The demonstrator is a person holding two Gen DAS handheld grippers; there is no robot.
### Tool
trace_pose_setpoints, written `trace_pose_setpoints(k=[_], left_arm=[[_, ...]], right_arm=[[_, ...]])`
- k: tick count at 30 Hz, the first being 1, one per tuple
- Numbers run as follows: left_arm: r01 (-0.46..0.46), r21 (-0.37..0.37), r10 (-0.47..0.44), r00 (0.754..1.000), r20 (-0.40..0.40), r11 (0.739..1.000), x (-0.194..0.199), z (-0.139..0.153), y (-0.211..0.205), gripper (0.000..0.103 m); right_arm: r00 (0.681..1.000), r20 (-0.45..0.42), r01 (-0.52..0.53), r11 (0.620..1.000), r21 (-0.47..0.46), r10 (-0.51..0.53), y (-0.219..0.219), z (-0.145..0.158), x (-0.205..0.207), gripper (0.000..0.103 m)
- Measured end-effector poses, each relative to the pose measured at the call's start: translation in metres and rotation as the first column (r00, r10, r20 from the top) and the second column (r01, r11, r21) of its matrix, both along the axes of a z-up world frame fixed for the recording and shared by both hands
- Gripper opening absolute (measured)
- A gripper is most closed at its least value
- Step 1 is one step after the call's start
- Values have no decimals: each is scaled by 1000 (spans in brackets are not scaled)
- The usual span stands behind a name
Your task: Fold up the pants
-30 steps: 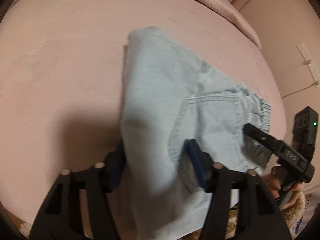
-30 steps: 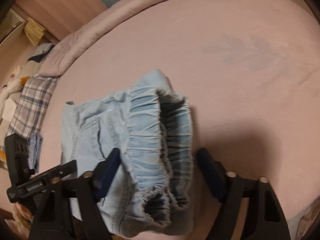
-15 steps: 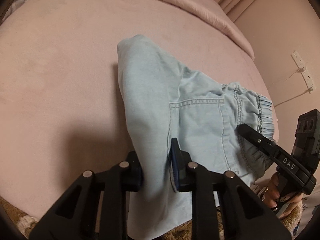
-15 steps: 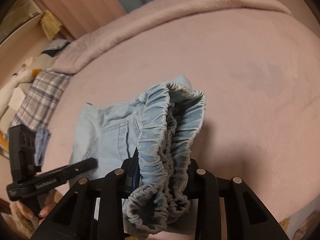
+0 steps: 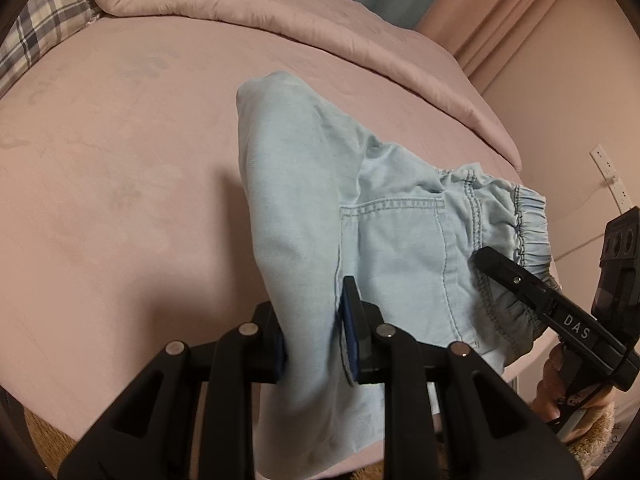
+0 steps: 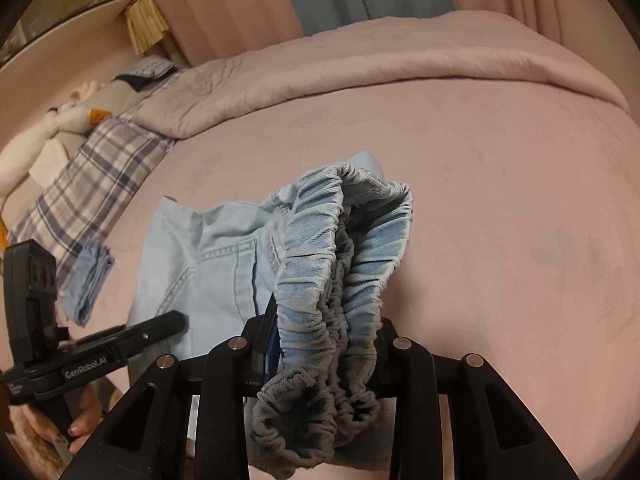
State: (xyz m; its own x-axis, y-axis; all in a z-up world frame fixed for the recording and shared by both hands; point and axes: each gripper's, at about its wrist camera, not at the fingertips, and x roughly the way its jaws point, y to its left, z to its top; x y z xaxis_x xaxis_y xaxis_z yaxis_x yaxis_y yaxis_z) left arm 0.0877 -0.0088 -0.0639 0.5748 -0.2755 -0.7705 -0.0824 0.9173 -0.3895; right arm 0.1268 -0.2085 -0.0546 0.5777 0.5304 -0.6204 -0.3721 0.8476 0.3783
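Light blue denim pants [image 5: 304, 184] lie partly folded on the pink bed [image 5: 120, 200], back pocket up. My left gripper [image 5: 312, 336] is shut on the near edge of the folded leg fabric, which hangs down below its pads. My right gripper [image 6: 324, 348] is shut on the bunched elastic waistband [image 6: 344, 264], and the band loops up and over the jaws. The near edge of the pants is raised off the bed while the far part rests on it. In the left wrist view one of the right gripper's fingers [image 5: 516, 280] shows at the waistband; in the right wrist view one of the left gripper's fingers [image 6: 152, 330] shows by the pocket.
A folded pink duvet [image 5: 280, 8] runs along the far side of the bed. A plaid pillow [image 6: 92, 176], a small folded blue cloth [image 6: 90, 280] and a white soft toy [image 6: 60, 120] lie at the left. A socket strip [image 5: 612, 176] is on the right wall.
Both grippers have gone from open around the fabric to shut on it, then risen. The near edge of the pants and the waistband have lifted off the bed.
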Motion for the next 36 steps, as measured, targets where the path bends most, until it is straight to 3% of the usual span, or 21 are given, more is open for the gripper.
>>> trace_pose_setpoints(k=[9, 16, 23, 26, 29, 30, 34, 36], left_arm=[[-15, 57, 17, 999, -27, 998, 27, -17, 11, 22], [-18, 77, 24, 996, -84, 997, 50, -41, 10, 22], [-28, 73, 36, 993, -112, 997, 51, -50, 14, 30], [-35, 66, 42, 993, -113, 997, 49, -50, 17, 33], [-48, 59, 55, 990, -127, 997, 46, -47, 18, 46], [-52, 59, 59, 991, -122, 997, 43, -43, 18, 50], [-52, 72, 56, 997, -61, 996, 27, -22, 19, 80], [-33, 75, 34, 999, -14, 997, 17, -7, 18, 84]], right_arm=[[998, -52, 17, 999, -48, -20, 16, -14, 31, 35], [989, -141, 36, 998, -60, -44, 22, -37, 50, 35], [982, -176, 56, 996, -72, -68, 20, -49, 53, 36], [979, -187, 67, 994, -84, -82, 20, -53, 54, 45], [977, -184, 91, 989, -115, -111, 17, -51, 49, 64], [978, -169, 100, 987, -128, -121, 15, -48, 46, 66], [987, -87, 124, 982, -140, -137, 6, -30, 25, 68], [988, -53, 139, 983, -124, -146, -2, -20, 12, 76]])
